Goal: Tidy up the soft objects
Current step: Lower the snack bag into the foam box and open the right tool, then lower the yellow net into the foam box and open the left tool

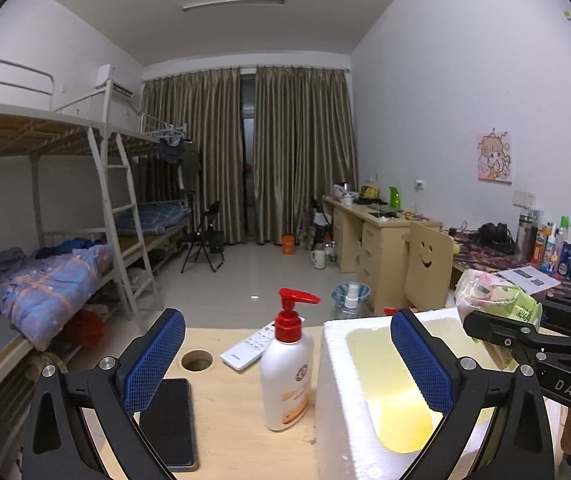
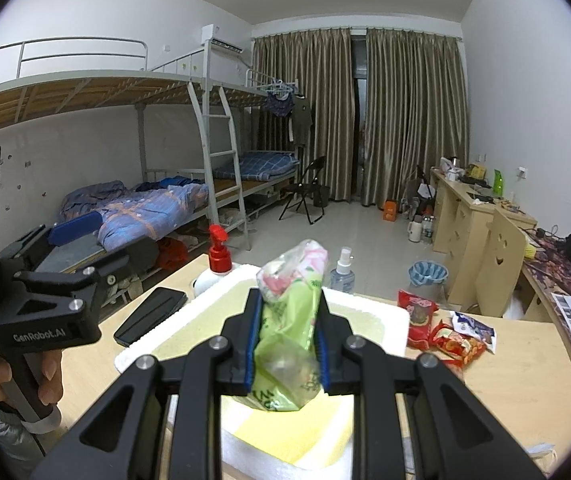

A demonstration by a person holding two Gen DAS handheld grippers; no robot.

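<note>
Our right tool [image 2: 287, 344] clenches a crinkly green-and-pink plastic packet [image 2: 289, 320] above the white foam box [image 2: 369, 308] on the pale wooden desk [image 2: 517, 364]. Our left tool [image 1: 285, 364] gapes empty, with a white red-capped pump bottle [image 1: 287, 364] between its fingers. At the box's three o'clock lie red snack packets [image 2: 441, 328], at nine a black phone [image 2: 150, 315].

A white pump bottle [image 1: 286, 364] with a red top stands on the wooden surface [image 1: 229, 408], between a dark phone [image 1: 175, 424] and the remote [image 1: 247, 346]. Bunk beds [image 1: 57, 184] line the left wall, and brown curtains [image 1: 285, 148] hang at the far end.
</note>
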